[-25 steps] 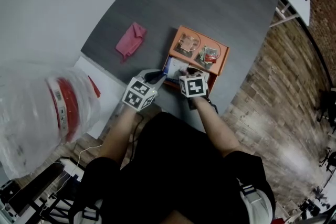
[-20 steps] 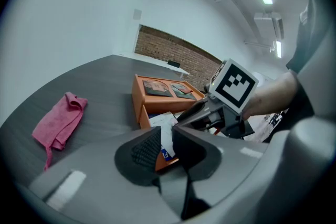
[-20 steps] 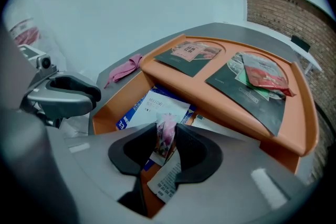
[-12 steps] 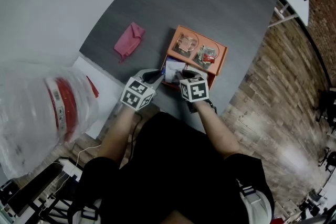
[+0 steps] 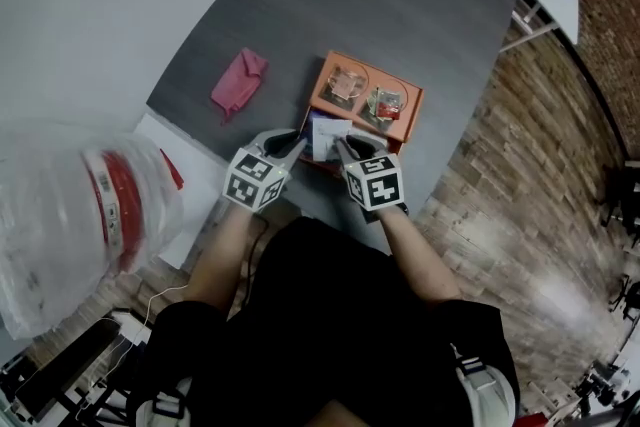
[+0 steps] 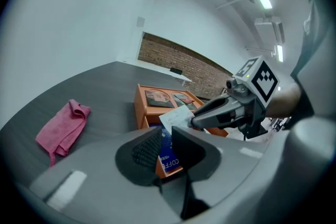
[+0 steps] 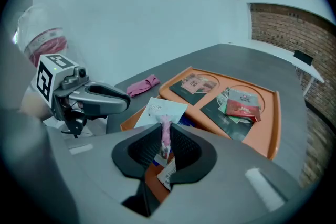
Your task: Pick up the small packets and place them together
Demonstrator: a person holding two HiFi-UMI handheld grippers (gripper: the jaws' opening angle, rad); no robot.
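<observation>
An orange tray [image 5: 417, 101] sits on the dark grey table with small packets on it, among them a red one [image 7: 242, 102]. My left gripper [image 6: 164, 136] is at the tray's near end, shut on a blue coffee packet [image 6: 168, 157]. My right gripper [image 7: 166, 134] has just been closing and is shut on a white-and-pink packet [image 7: 164, 110], holding it above the tray's near end. In the head view the left gripper [image 5: 297, 145] and right gripper [image 5: 343, 147] nearly meet at that white packet [image 5: 325, 133]. More packets lie half hidden under the right jaws.
A pink cloth [image 5: 237, 82] lies on the table left of the tray. A clear plastic bag with red print [image 5: 90, 215] bulges at the left by a white sheet [image 5: 190, 200]. The table's edge and a brick-patterned floor [image 5: 520, 175] are at the right.
The right gripper has risen and drawn back from the tray's near end, and the white packet has come up with it. The left gripper has hardly moved.
</observation>
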